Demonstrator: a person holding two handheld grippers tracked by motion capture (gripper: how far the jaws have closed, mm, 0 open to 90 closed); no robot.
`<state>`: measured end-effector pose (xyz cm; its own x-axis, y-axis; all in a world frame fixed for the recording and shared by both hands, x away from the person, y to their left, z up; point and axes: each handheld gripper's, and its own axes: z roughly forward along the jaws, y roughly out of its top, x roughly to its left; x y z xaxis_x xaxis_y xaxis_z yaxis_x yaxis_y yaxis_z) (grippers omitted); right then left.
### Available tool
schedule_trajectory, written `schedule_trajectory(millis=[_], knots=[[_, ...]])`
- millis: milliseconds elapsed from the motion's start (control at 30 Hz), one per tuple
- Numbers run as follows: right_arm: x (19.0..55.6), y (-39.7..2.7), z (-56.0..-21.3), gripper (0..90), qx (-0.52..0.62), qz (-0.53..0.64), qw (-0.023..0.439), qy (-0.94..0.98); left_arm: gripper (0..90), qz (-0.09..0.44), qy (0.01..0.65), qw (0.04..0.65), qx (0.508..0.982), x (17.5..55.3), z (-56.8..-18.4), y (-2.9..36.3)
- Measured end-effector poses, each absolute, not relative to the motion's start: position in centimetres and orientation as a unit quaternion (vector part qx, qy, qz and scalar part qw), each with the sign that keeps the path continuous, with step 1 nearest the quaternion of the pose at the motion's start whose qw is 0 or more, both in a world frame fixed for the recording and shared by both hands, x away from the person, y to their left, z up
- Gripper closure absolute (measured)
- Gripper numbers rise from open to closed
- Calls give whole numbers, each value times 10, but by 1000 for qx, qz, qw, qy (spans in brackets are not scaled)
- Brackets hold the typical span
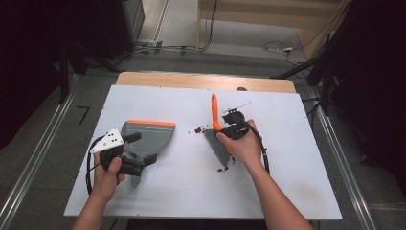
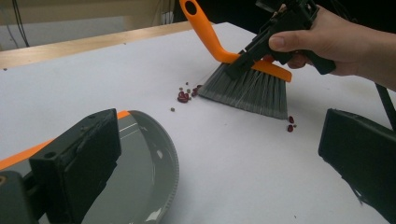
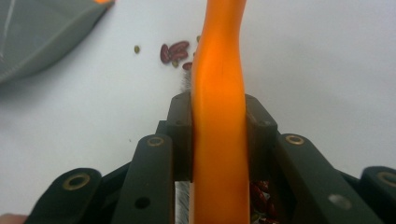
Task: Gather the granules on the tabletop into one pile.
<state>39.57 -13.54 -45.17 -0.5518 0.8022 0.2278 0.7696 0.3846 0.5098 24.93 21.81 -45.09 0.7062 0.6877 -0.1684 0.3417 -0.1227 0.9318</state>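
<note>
My right gripper (image 1: 224,132) is shut on the orange handle of a hand brush (image 1: 215,112), whose grey bristles rest on the white table. In the right gripper view the pads clamp the handle (image 3: 218,70) from both sides. A small heap of red beans (image 1: 198,129) lies just left of the bristles, and a few more (image 1: 222,167) sit behind them. A grey dustpan (image 1: 151,134) with an orange lip lies flat at the left. My left gripper (image 1: 141,148) stands open over the pan's rear, its jaws wide apart (image 2: 219,158), facing the brush (image 2: 247,86) and beans (image 2: 184,95).
The white board (image 1: 191,191) covers a wooden table whose far edge (image 1: 201,80) shows. Black cables trail from both grippers near the front. Floor rails and cables lie beyond the table.
</note>
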Motion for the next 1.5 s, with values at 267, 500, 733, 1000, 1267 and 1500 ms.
schedule_trajectory(millis=[267,500,733,1000,1267,1500], knots=[[388,-106,-423,688,458,335,37,822,0,154,350,562,734,250,-451,217],[401,-57,-438,688,478,326,12,816,0,156,351,564,731,250,-451,220],[419,-57,-460,679,518,298,29,801,0,156,352,563,731,249,-451,221],[420,-95,-461,673,555,290,66,777,0,155,351,563,732,248,-450,220],[417,-119,-462,670,574,290,79,761,0,154,349,561,735,248,-451,218],[415,-136,-463,668,588,291,84,750,0,156,350,562,733,248,-451,220]])
